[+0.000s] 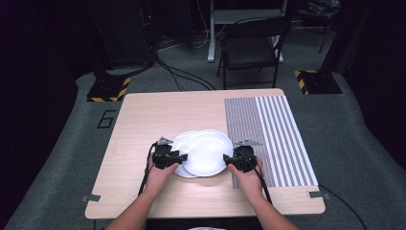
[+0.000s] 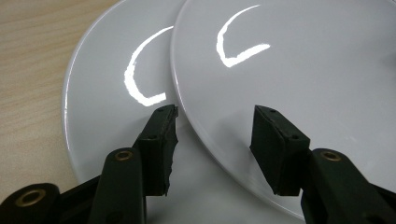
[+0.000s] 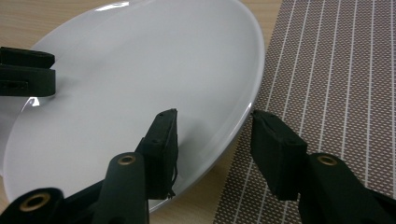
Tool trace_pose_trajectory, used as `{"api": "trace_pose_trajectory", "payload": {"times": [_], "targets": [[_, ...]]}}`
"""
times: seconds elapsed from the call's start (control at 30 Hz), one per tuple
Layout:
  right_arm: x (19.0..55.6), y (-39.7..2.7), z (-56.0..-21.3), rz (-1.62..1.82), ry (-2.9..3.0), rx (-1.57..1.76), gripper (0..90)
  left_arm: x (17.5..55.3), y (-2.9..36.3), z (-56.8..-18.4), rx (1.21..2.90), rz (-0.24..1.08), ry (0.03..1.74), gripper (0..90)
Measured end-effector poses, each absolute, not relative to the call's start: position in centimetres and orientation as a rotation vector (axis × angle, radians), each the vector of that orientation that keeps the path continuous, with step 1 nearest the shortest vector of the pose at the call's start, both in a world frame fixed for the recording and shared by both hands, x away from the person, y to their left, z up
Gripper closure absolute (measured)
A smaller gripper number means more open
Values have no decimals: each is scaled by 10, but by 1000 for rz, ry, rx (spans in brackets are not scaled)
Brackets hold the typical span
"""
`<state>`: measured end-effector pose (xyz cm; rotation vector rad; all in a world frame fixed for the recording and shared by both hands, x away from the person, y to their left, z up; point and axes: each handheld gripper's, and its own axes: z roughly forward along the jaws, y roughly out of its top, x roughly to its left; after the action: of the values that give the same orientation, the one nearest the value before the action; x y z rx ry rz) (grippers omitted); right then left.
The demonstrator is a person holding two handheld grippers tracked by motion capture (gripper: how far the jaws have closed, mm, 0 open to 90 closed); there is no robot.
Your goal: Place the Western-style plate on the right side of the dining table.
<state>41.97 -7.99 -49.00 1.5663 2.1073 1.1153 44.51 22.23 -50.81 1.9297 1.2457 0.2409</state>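
Top plate [image 1: 208, 152]: white, lies partly over a second white plate near the middle of the wooden table [image 1: 167, 108]; its right rim reaches the left edge of the striped placemat [image 1: 270, 134].
Lower plate [image 1: 181, 143]: under the top plate, showing at its left and near-left side.
High view: both hands at the plates, left gripper [image 1: 183, 157] at the left rim, right gripper [image 1: 228, 160] at the right rim; a dark folding chair [image 1: 251, 45] stands on the floor beyond the table's far edge.
Left gripper view: the overlap is plain here. The lower plate [image 2: 107, 116] lies flat on the wood, the top plate [image 2: 299, 79] rests on it with its rim running between the two jaws.
Left gripper [image 2: 212, 149] jaws: apart, one over each plate, and the pads press on nothing that can be seen.
Right gripper view: the top plate [image 3: 135, 88] looks tilted, its right rim lifted off the placemat [image 3: 336, 93]; the tips of the left gripper [image 3: 28, 70] show at its far rim.
Right gripper [image 3: 215, 149] jaws: one above the plate, one outside its rim, with a gap beside the rim, so whether they clamp it cannot be told from here.
Plate contents: both plates bare, with only light glints on them.
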Motion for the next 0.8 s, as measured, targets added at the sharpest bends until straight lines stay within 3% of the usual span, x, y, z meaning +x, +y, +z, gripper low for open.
{"api": "trace_pose_trajectory", "payload": {"times": [0.8], "targets": [[416, -82, -490, 1192, 2096, 1597, 526, 444, 220, -509, 1895, 207, 1260, 505]]}}
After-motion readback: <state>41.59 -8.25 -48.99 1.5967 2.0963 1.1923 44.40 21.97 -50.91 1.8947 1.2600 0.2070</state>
